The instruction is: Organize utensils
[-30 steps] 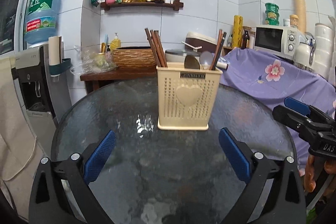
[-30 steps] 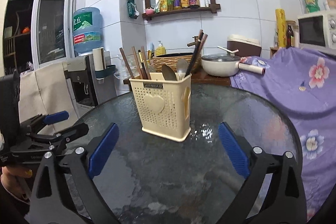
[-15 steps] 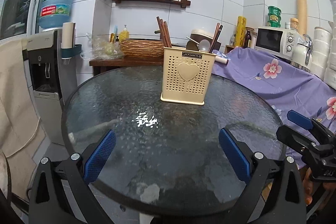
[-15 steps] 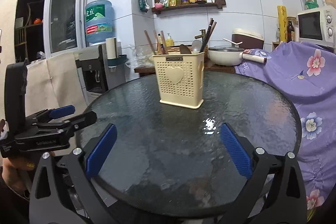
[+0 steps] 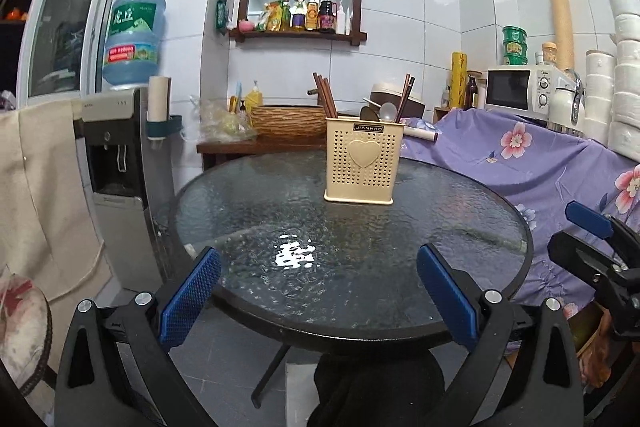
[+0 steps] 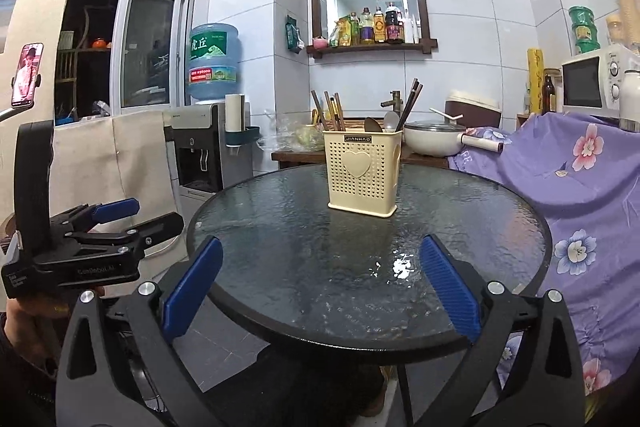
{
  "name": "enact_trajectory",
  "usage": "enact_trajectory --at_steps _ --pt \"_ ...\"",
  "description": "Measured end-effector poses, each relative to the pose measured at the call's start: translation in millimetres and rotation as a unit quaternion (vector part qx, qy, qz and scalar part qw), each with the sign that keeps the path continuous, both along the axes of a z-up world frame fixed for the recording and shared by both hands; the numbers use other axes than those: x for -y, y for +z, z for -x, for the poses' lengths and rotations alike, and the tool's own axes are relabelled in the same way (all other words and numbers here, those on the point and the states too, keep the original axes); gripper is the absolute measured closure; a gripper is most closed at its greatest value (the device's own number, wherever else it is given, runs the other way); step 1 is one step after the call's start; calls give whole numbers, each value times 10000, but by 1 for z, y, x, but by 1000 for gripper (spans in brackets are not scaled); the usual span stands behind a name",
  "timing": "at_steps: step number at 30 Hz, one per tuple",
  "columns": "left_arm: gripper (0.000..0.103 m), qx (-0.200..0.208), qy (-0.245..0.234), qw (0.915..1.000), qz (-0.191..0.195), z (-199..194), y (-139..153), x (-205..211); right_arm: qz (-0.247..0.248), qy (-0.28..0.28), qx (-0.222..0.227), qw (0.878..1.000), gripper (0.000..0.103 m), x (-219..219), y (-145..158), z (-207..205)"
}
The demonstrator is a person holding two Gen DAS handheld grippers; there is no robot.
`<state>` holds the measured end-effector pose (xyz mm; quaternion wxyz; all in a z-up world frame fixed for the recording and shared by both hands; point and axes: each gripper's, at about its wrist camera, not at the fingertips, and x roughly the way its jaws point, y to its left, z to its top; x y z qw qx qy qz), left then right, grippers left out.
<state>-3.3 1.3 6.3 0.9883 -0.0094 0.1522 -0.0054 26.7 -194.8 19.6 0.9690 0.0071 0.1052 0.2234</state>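
Note:
A cream perforated utensil holder (image 5: 363,163) with a heart on its front stands on the round glass table (image 5: 348,251); it also shows in the right wrist view (image 6: 363,173). Brown chopsticks (image 5: 325,94) and spoons (image 5: 380,113) stand in it. My left gripper (image 5: 320,291) is open and empty, off the table's near edge. My right gripper (image 6: 320,283) is open and empty, also at the near edge. Each gripper shows in the other's view, the right one (image 5: 592,243) and the left one (image 6: 120,223).
A water dispenser (image 5: 116,155) stands left of the table. A purple flowered cloth (image 5: 540,163) covers furniture on the right, with a microwave (image 5: 520,89) above. A wooden side table with a basket (image 5: 288,121) and pot (image 6: 436,141) stands behind.
Both grippers have drawn back from the holder and the table, so the holder looks smaller and farther. Both stay open and empty.

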Motion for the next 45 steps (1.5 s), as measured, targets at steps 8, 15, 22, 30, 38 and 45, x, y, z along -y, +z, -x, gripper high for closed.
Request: enact_trajectory --at_steps 8,15,22,30,38,45 --pt "7 -39 0 9999 127 2 -3 -2 -144 -3 -35 9999 6 4 0 8" --pt "6 -18 38 9999 163 4 -5 -5 -239 5 -104 9997 6 8 -3 6" --pt "7 -18 23 9998 209 5 -5 -6 -222 26 -134 9997 6 8 -4 4" --pt "6 -47 68 9997 241 4 -5 -7 -229 32 -183 9996 6 8 -5 4" --pt "6 -89 67 9997 214 4 -6 -6 -209 36 -187 9996 6 5 -4 3" --pt "6 -139 89 9997 158 3 -7 -4 -238 29 -215 9995 6 5 -5 2"
